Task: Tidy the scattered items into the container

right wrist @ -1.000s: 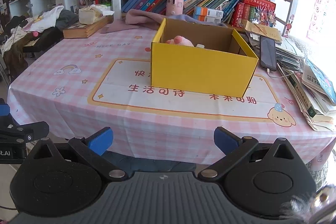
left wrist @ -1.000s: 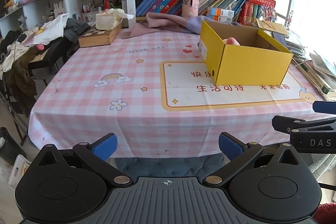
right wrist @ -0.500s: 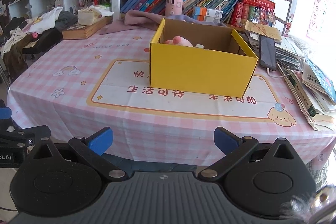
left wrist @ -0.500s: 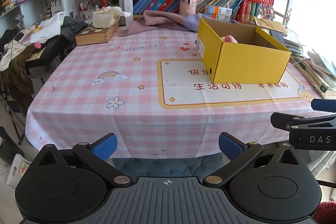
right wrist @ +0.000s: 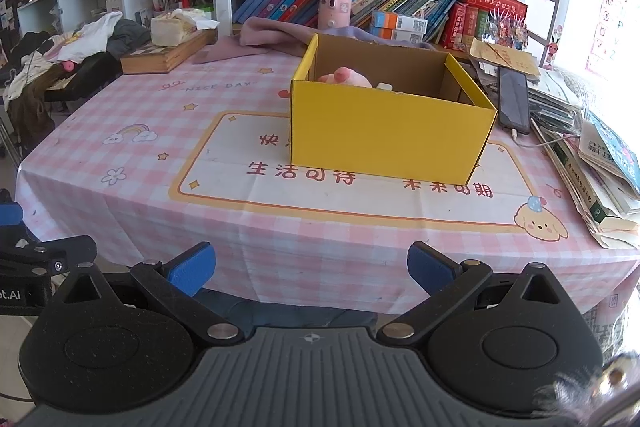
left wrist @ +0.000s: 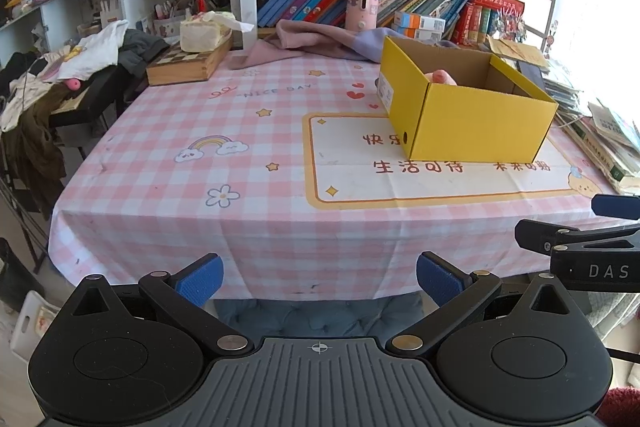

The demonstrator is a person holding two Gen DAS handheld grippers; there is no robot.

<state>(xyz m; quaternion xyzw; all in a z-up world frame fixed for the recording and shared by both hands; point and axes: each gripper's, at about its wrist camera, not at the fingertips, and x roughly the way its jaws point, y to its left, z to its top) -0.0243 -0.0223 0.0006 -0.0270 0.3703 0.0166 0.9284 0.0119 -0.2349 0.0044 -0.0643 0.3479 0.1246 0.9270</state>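
Both grippers, left gripper (left wrist: 318,279) and right gripper (right wrist: 308,269), hover off the table's near edge, jaws wide and empty; the yellow box (right wrist: 390,139) already holds the pink toy (right wrist: 346,77).

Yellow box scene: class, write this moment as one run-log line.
left gripper: open, empty | right gripper: open, empty | yellow box: on tablecloth, pink item inside | both grippers off table edge
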